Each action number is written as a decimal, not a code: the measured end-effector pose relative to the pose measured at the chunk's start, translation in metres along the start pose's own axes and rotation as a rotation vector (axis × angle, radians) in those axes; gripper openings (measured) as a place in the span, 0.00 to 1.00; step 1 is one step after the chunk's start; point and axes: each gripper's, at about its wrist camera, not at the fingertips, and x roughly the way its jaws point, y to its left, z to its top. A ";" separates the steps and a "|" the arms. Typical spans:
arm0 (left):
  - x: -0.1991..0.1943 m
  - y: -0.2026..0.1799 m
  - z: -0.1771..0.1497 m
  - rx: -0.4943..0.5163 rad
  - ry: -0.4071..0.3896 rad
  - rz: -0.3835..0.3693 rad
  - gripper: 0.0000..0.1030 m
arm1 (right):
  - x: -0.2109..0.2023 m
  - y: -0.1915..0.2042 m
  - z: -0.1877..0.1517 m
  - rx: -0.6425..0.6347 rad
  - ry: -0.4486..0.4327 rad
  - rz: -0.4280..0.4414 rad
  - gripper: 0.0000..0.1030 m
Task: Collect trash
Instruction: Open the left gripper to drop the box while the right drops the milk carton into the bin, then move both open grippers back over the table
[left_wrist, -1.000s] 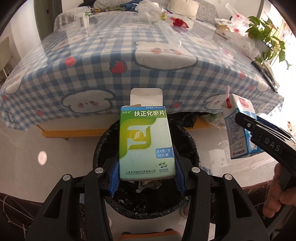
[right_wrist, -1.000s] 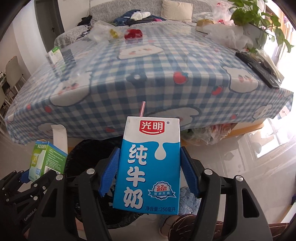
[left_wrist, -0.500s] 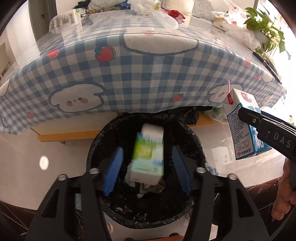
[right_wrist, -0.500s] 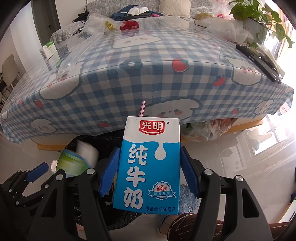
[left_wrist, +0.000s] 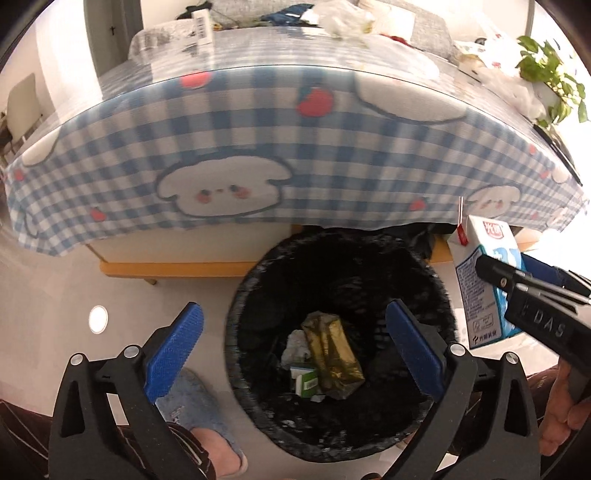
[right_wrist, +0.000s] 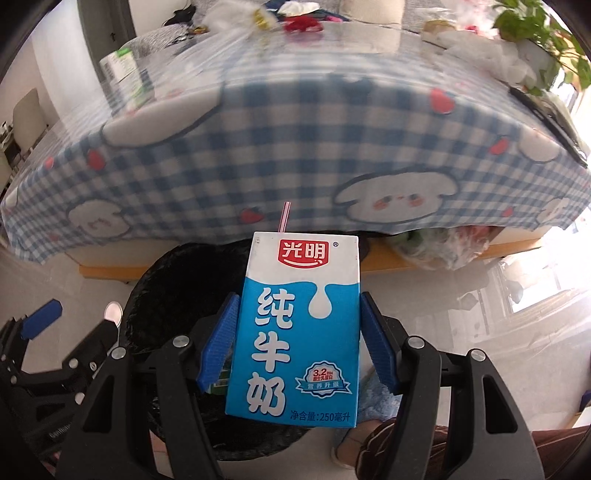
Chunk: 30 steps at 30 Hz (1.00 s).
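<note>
My left gripper (left_wrist: 295, 350) is open and empty, held above a black-lined trash bin (left_wrist: 258, 280) on the floor. The green and white medicine box (left_wrist: 306, 380) lies at the bin's bottom beside a crumpled gold-green carton (left_wrist: 330, 354). My right gripper (right_wrist: 297, 345) is shut on a blue and white milk carton (right_wrist: 295, 332) with a pink straw, upright, at the bin's (right_wrist: 173, 291) right side. The carton also shows in the left wrist view (left_wrist: 480, 280), at the right.
A table with a blue checked cloth (left_wrist: 295, 147) stands just behind the bin. On it are a small box (right_wrist: 122, 70), plastic bags (left_wrist: 347, 18) and a potted plant (right_wrist: 546, 44). A slippered foot (left_wrist: 199, 413) is left of the bin.
My left gripper opened and the medicine box fell into the bin. The left view shifted left and tilted down. The right gripper kept hold of the milk carton and moved over the bin's edge.
</note>
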 end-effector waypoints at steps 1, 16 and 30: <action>0.001 0.001 0.001 -0.003 0.000 0.005 0.94 | 0.002 0.004 -0.001 -0.004 0.004 0.003 0.60; -0.008 0.056 -0.006 -0.073 -0.008 0.054 0.94 | 0.007 0.068 0.000 -0.085 0.001 0.051 0.60; -0.009 0.060 -0.002 -0.079 -0.007 0.077 0.94 | 0.000 0.070 -0.002 -0.116 -0.012 0.047 0.78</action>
